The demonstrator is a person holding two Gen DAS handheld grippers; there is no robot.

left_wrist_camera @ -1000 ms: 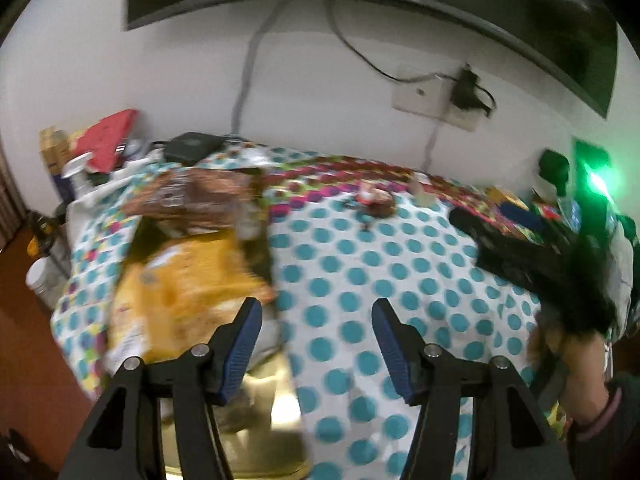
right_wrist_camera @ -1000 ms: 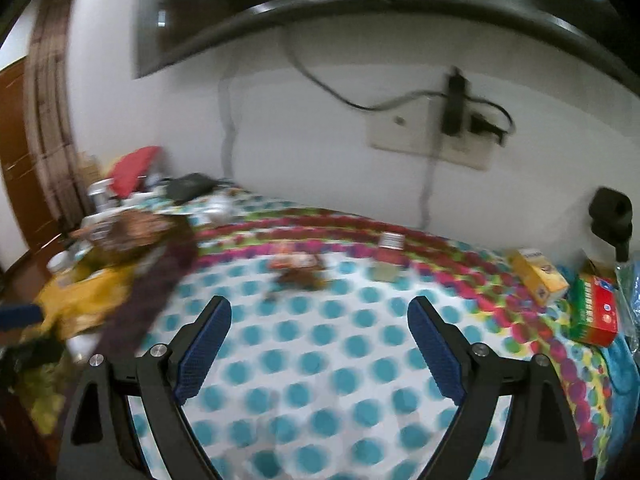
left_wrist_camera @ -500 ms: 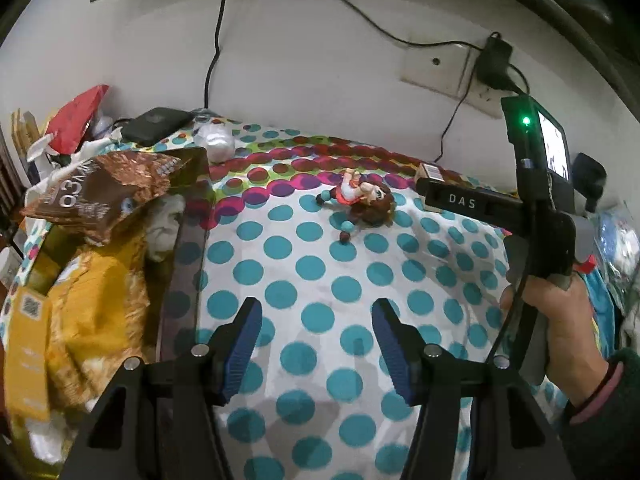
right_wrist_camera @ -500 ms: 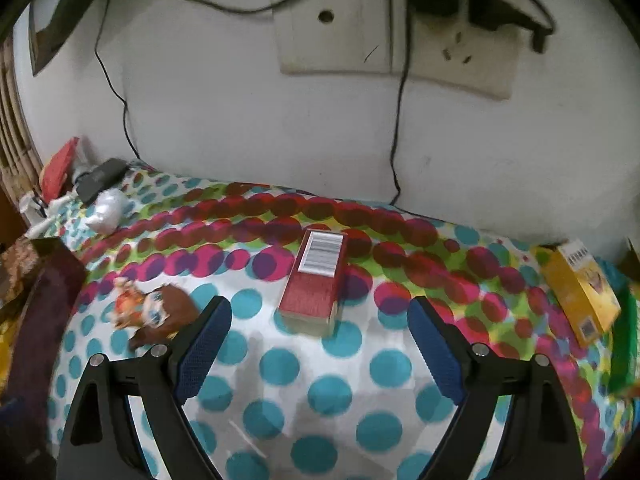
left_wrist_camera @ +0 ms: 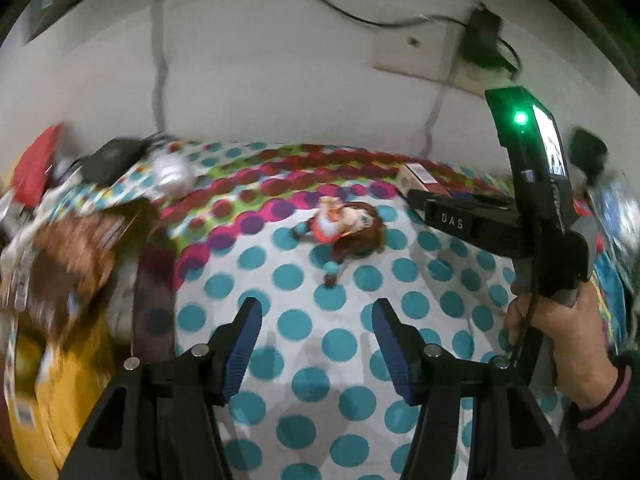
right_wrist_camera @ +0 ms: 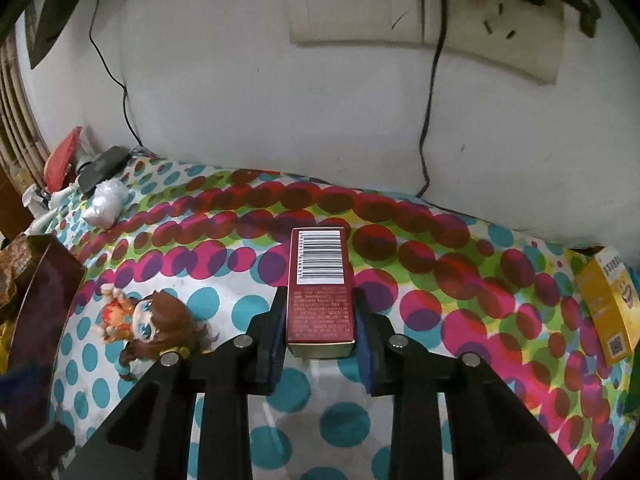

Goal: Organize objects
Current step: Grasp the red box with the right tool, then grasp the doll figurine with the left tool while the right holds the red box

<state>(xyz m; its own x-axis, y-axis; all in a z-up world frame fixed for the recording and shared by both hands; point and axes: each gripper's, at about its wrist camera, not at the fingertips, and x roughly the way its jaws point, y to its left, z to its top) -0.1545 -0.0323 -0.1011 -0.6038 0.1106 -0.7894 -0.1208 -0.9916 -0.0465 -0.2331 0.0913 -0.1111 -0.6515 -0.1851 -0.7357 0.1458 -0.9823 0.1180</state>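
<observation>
A red box with a barcode on top lies on the dotted cloth. My right gripper is closing on it, and both blue pads press against its long sides. A small doll with brown hair lies on the cloth to the box's left. In the left wrist view the doll lies a short way ahead of my left gripper, which is open with nothing between its fingers. The red box shows behind the right tool, which a hand holds.
A dark red carton with snack bags stands at the left edge. Near the wall lie a white crumpled bag and a black device. A yellow box lies at the right. Cables hang from wall sockets.
My right gripper moved in toward the wall, came down over the red box and shut on it. My left gripper swung right from the snack bags toward the doll and stayed open.
</observation>
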